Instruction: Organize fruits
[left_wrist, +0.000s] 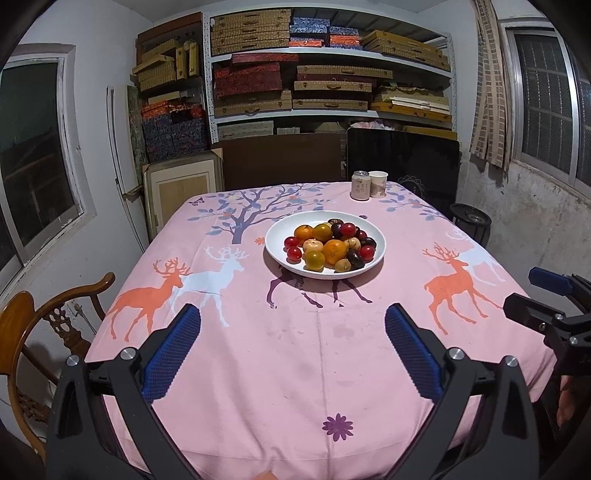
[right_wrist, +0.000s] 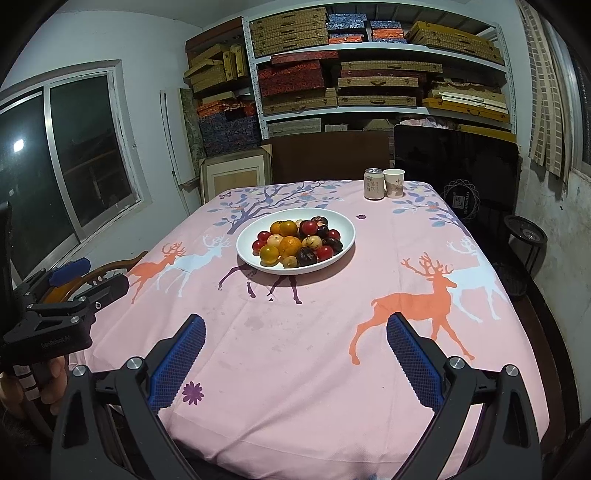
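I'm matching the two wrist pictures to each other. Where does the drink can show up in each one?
Left wrist: can at the table's far edge, right of centre, beyond the fruit plate.
Right wrist: can at the far edge, right of centre, beyond the plate.
Shared landmark: the paper cup touching its right side.

Pink deer-print cloth over the surface. Drink can touching paper cup at far edge. Wooden chair at left; shelves of flat boxes behind.
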